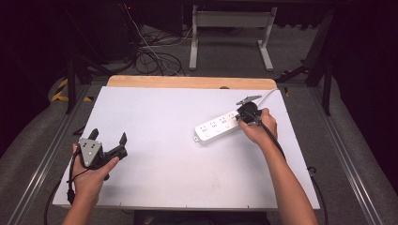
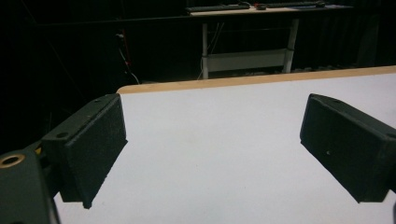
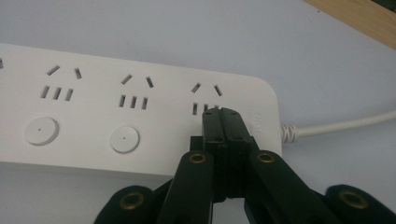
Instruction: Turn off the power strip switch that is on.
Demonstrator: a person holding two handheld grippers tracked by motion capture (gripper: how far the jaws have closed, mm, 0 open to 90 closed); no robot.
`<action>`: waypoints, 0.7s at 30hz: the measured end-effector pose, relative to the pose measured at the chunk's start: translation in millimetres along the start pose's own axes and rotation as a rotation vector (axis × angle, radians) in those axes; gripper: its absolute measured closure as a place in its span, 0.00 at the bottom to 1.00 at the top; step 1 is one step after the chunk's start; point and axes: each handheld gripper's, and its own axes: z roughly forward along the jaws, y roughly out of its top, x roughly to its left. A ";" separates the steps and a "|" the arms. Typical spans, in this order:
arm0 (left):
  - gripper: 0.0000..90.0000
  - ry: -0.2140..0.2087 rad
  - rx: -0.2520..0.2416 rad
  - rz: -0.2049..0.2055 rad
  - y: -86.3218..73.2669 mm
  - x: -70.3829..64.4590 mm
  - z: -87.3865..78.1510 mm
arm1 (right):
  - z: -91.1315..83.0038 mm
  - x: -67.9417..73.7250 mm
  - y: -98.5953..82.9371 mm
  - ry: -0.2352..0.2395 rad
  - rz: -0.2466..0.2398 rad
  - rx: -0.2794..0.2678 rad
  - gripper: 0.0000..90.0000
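A white power strip (image 1: pixel 216 127) lies slanted on the white table (image 1: pixel 164 154), right of centre; its white cord (image 1: pixel 264 97) leads off toward the far right corner. My right gripper (image 1: pixel 245 114) hovers at the strip's cord end. In the right gripper view its jaws are pressed together with nothing between them, tips (image 3: pixel 223 115) over the end of the power strip (image 3: pixel 140 112), just where the last outlet's round button would sit. My left gripper (image 1: pixel 109 138) rests at the table's near left, jaws wide apart and empty; its pads (image 2: pixel 95 149) frame bare table.
A wooden edge (image 1: pixel 187 82) borders the table's far side. Beyond it stand a white desk frame (image 1: pixel 230 33) and tangled cables (image 1: pixel 150 56) on the floor. Black cables trail from both grippers along the forearms.
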 end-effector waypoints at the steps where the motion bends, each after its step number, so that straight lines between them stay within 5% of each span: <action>1: 0.09 0.002 -0.001 0.001 0.1 -0.4 0.2 | 0.2 0.2 0.2 -0.001 0.001 0.000 1.00; 7: 0.09 -0.002 0.002 -0.002 -0.6 -0.9 0.4 | 1.4 1.4 0.4 0.028 0.030 0.004 1.00; 21: 0.09 -0.005 0.003 -0.001 -0.6 -1.3 1.4 | 2.0 4.5 -0.5 0.017 0.058 0.011 1.00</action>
